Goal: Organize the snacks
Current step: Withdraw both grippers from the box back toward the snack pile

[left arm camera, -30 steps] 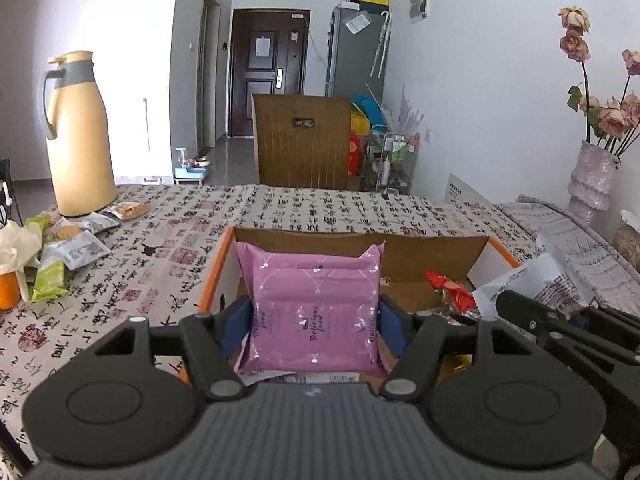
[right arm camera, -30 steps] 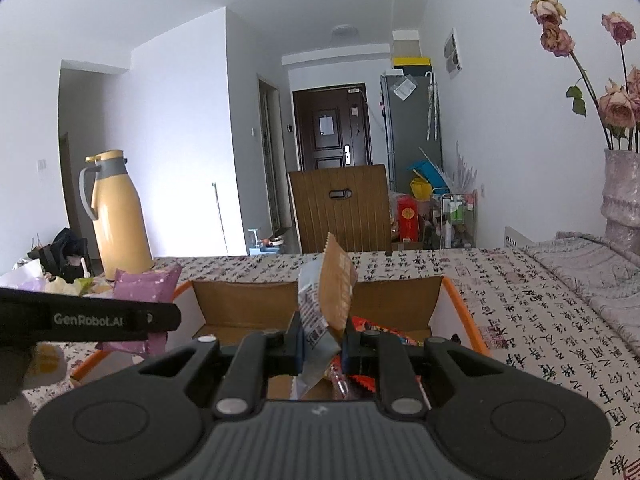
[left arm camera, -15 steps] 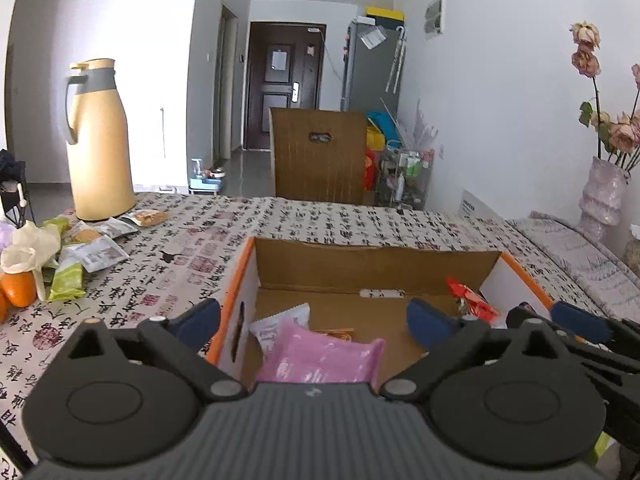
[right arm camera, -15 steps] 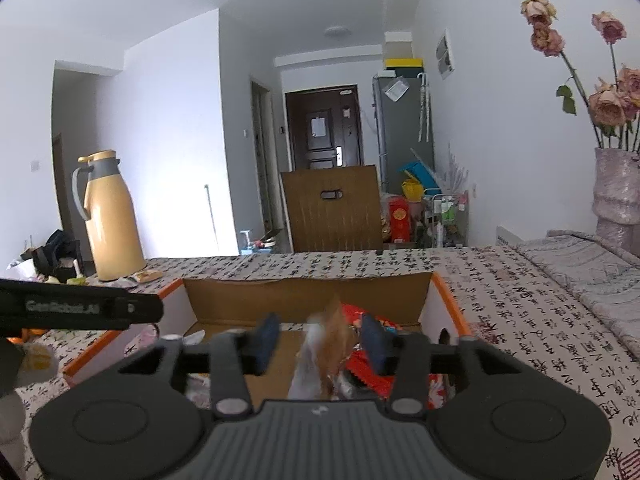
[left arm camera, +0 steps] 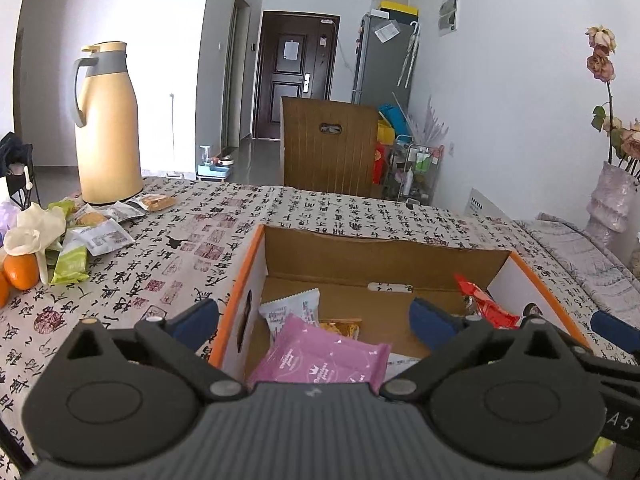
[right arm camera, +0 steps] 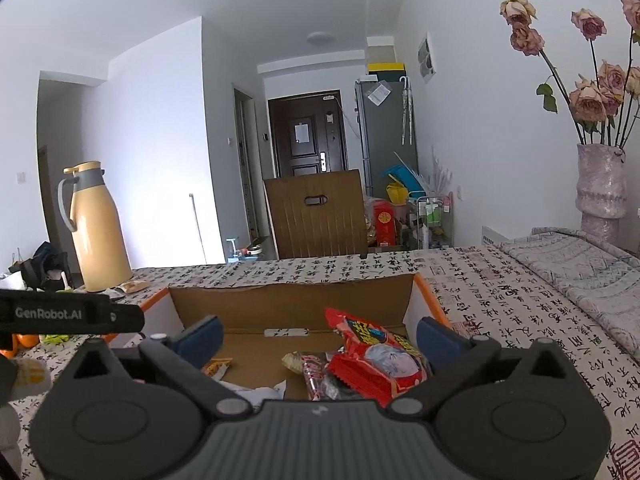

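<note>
An orange-rimmed cardboard box [left arm camera: 384, 252] sits on the patterned tablecloth right in front of both grippers. My left gripper [left arm camera: 314, 318] hangs open over its left half, with nothing between its fingers. Below it inside the box lie a pink packet [left arm camera: 320, 360] and a white-and-blue packet [left arm camera: 292, 312]. My right gripper [right arm camera: 319, 336] is over the box [right arm camera: 288, 300] too, its jaws opening and empty. A red packet [right arm camera: 372, 356] rests under it on several other wrappers. That red packet [left arm camera: 484, 308] also leans in the right corner in the left wrist view.
Loose snack packets [left arm camera: 100, 236] and a green one [left arm camera: 72, 264] lie on the cloth to the left, by oranges [left arm camera: 20, 272] and a tall yellow flask [left arm camera: 106, 124]. A vase of dried roses [right arm camera: 600, 184] stands at the right. A wooden chair back [left arm camera: 330, 148] rises beyond the table.
Both grippers opened. The pink packet fell from the left gripper into the box. The tan-and-white packet dropped out of the right gripper into the box.
</note>
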Demonstrator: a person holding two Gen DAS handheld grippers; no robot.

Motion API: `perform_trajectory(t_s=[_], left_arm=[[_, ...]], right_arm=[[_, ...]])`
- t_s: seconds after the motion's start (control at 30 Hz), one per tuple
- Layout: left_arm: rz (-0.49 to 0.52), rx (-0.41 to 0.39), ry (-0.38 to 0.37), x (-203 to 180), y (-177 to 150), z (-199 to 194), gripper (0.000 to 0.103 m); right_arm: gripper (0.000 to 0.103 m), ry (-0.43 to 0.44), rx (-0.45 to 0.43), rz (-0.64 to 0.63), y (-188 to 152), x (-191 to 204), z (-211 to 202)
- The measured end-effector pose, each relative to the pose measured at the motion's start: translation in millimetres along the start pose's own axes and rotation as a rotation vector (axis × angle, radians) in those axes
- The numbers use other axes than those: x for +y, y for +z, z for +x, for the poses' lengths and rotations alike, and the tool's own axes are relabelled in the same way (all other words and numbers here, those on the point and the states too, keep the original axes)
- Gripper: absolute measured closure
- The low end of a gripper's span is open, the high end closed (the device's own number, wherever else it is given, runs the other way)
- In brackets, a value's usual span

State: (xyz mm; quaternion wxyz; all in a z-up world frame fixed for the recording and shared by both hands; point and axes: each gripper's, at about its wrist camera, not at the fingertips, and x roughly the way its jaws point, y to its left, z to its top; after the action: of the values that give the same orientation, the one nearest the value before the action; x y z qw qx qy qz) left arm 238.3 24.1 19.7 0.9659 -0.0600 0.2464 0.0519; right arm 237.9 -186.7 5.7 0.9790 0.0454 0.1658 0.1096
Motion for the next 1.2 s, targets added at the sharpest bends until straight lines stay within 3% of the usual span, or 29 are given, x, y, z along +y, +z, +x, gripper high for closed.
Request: perform_trajectory(t_s=[0.7,1.2], left_arm=[[-0.02,-0.027,-0.007,-0.5,5.7,-31.8,0.0],[0.007,-0.005,-0.049,-3.1,-26.6,-84.3,0.0]], right_arm=[[0.0,-0.023,-0.055,-0.016,11.3,-4.1,-45.1],[0.0,-0.043,-0.016,-0.011,-14.8,-13.6,-108.5]])
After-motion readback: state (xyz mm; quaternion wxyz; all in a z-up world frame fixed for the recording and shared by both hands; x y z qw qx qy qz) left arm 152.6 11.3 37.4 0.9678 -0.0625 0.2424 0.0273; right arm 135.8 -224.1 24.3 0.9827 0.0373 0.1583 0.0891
